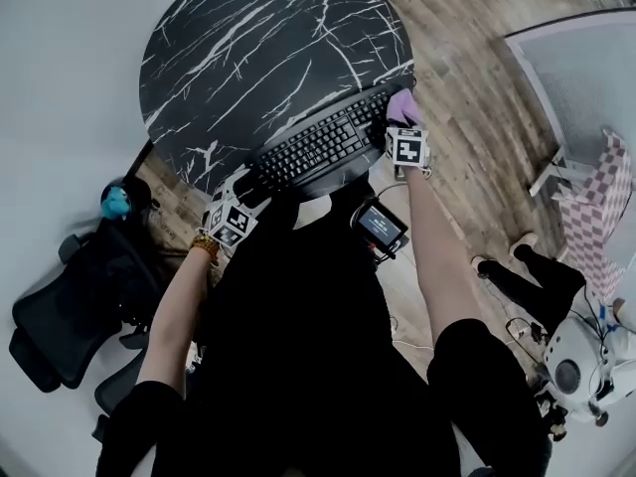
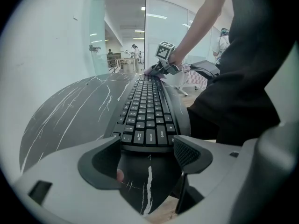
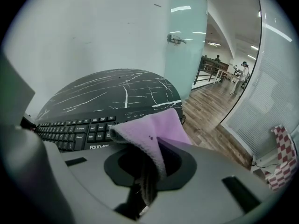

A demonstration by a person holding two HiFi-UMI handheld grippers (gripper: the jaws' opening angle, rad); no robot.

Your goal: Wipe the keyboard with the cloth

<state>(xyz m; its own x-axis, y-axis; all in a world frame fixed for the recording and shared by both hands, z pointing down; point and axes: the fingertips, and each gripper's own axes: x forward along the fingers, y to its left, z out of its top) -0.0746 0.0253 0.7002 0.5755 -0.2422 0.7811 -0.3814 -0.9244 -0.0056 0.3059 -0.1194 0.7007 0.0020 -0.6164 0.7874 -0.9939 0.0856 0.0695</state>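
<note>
I note my right gripper (image 3: pixel 149 164) is clamped on the purple cloth (image 3: pixel 152 130), held over the keyboard's (image 1: pixel 316 149) right end. My left gripper (image 2: pixel 147 155) sits at the keyboard's left end, jaws apart, gripping nothing.

Head view: from overhead, steeply down on whole surface (image 1: pixel 248 48) and keyboard (image 1: pixel 318 147), farthest off. Left gripper view: low, close, at keyboard's left end, facing along it. Right gripper view: low, close, at opposite end, facing back across. Shared: keyboard, surface.
</note>
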